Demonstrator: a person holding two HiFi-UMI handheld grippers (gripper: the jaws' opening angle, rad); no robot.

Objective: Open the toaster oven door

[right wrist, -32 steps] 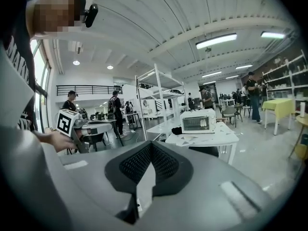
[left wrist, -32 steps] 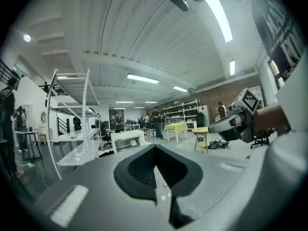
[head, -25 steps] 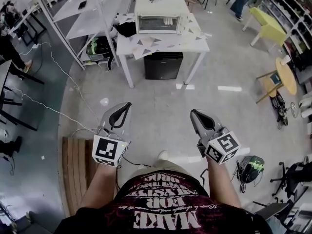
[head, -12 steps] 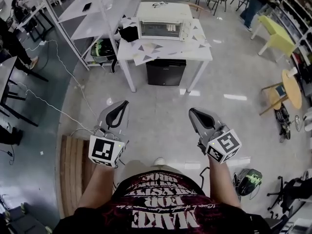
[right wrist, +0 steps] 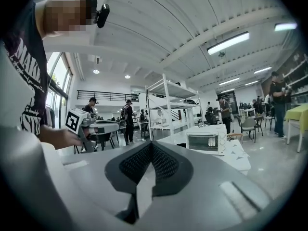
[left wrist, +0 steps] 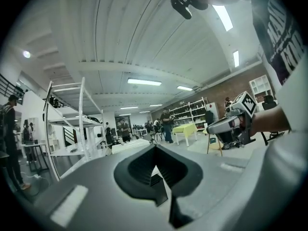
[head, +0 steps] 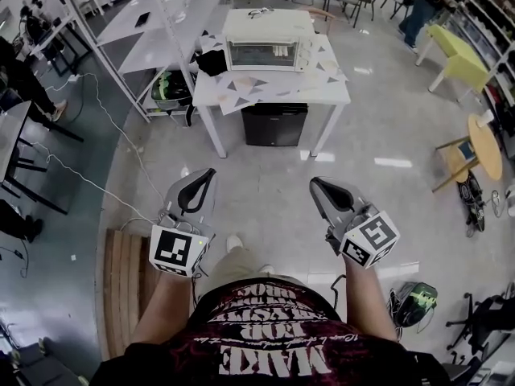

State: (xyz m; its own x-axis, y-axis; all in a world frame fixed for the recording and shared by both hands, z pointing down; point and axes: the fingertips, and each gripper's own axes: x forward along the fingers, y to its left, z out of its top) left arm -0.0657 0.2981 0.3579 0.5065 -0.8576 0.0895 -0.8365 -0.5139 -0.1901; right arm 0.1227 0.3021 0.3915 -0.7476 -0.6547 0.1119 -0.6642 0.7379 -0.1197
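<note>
Plainly, the task had not got under way. The toaster oven (head: 268, 40) stood at the far side of the white tabletop (head: 331, 85), well apart from both grippers. Its door faced the person and, as far as that distance allowed, looked shut. The left gripper (head: 211, 174) and the right gripper (head: 315, 182) hung over the bare floor, each with its jaws pressed together and nothing between them.

The step in hand seemed to be the approach. Doing it well would probably mean coming up square to the oven front and spreading one gripper's jaws before reaching. That gripper should then take the door's handle near its middle. The handle was too small to make out, so it would need a closer look. The pull should likely follow the hinge's arc, not run straight back. A light box might slide, so the other gripper could steady the case.

The oven was a pale, boxy case with rounded corners and a glass window; the right gripper view (right wrist: 206, 142) showed pale upright shapes behind the glass. It sat on a pale sheet (head: 241, 83) printed with grey triangles, probably slick. A black cabinet (head: 273, 123) stood under the tabletop. The grippers' jaws were smooth grey outside, with dark ribbed pads curving to a point.
</note>
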